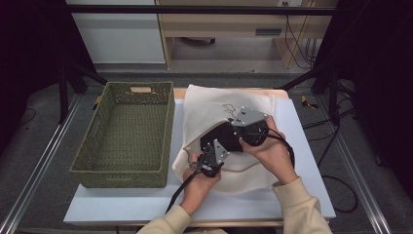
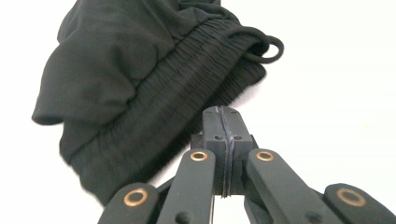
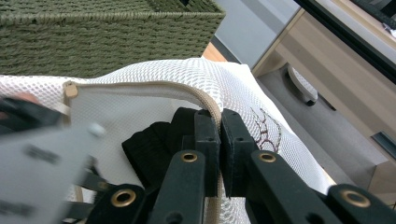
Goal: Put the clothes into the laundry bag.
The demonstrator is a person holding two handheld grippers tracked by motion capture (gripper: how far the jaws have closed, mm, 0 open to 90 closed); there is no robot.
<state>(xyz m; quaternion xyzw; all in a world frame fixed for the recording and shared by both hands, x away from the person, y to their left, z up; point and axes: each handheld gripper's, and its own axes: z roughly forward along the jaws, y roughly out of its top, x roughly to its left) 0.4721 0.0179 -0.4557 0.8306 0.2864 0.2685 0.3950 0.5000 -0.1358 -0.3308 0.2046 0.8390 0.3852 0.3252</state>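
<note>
Setup: white tabletop w/ an olive-green woven rectangular basket on its left half, and a cream-white mesh laundry bag w/ a beige zipper edge spread just right of the basket.

Garment: black fabric garment w/ a gathered elastic waistband lies on the bag at the bag's opening, between the 2 hands. In the left gripper view it sits bunched on white surface, waistband ribbed and a black cord loop at its upper right end. Whether part of it is inside the bag: can't tell.

Left gripper: held by person's left hand at the lower left edge of the bag. In the left gripper view its 2 black jaws are pressed together, pad to pad, nothing between them; the tips sit just in front of the waistband, apparently not gripping it.

Right gripper: in right hand, over the bag, beside the garment's right end. In the right gripper view the beige zipper edge curves down into the seam between the jaws, so the jaws are clamped on the bag's zipper edge. Black garment visible just left of the jaws; dark red-brown embroidery on mesh to the right.

Left gripper shows blurred in the right gripper view at lower left.
</note>
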